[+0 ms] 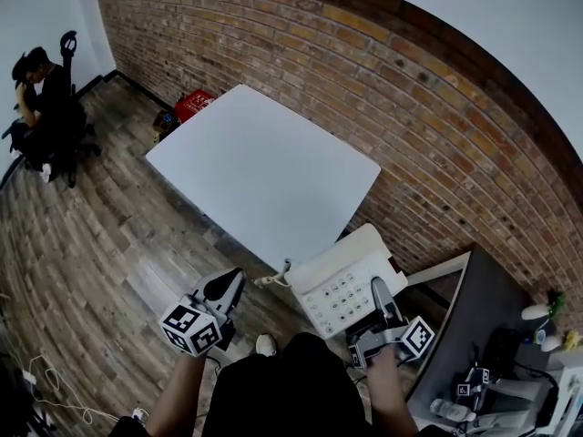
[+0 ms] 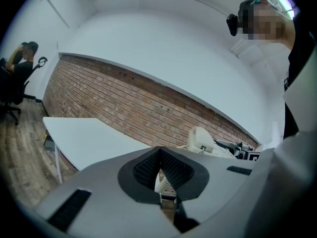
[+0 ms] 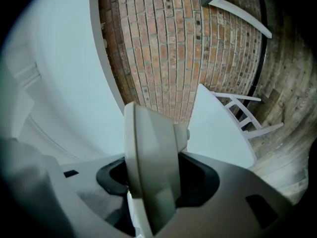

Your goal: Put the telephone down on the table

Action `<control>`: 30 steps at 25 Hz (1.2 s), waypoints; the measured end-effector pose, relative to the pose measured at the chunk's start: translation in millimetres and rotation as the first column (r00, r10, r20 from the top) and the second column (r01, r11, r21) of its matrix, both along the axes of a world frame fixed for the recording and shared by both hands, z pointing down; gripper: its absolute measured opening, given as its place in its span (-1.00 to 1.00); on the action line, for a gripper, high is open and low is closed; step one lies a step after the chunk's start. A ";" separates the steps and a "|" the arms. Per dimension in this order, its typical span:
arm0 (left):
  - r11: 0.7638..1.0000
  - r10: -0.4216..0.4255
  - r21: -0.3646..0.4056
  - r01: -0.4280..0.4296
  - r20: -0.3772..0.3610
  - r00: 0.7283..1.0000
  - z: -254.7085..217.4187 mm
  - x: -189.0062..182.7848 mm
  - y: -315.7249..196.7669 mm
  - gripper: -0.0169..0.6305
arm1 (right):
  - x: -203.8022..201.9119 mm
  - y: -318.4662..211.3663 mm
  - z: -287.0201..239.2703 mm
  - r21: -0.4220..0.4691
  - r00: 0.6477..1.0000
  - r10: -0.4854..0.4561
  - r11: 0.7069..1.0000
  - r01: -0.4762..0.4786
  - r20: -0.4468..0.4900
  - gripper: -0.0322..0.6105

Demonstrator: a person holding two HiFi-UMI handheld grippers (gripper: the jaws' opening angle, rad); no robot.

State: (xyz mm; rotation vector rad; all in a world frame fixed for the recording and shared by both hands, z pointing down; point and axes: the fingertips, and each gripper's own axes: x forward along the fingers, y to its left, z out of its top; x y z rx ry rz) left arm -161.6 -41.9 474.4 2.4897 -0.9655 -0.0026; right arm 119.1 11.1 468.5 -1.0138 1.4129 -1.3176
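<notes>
A cream desk telephone [image 1: 342, 280] with a keypad hangs in the air just off the near corner of the white table [image 1: 264, 171]. My right gripper [image 1: 381, 291] is shut on its near edge. In the right gripper view the telephone [image 3: 151, 167] stands edge-on between the jaws, with the table [image 3: 218, 133] beyond. My left gripper [image 1: 235, 279] is to the telephone's left, close to its coiled cord [image 1: 271, 280]. In the left gripper view the left gripper [image 2: 159, 152] has its pads together at the tips. A piece of the cord [image 2: 158, 180] shows through the gap below. Whether it is pinched I cannot tell.
A brick wall [image 1: 428, 98] runs behind the table. A red crate [image 1: 193, 105] sits on the wood floor at the table's far corner. A person sits on a chair [image 1: 41, 107] far left. A grey desk [image 1: 492, 317] with small items stands at the right. Cables [image 1: 36, 381] lie near left.
</notes>
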 end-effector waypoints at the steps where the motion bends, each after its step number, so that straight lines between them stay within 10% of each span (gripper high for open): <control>1: 1.000 -0.001 -0.002 0.001 -0.001 1.000 0.7 -1.9 -0.4 -0.91 | -0.2 -0.9 -1.1 0.000 1.000 0.003 1.000 -0.003 0.000 -0.18; 30: 0.997 -0.024 -0.073 0.027 0.043 0.999 26.5 32.0 -94.5 -0.91 | 23.7 -131.5 45.0 -0.055 0.978 -0.195 0.980 0.191 -0.080 -0.18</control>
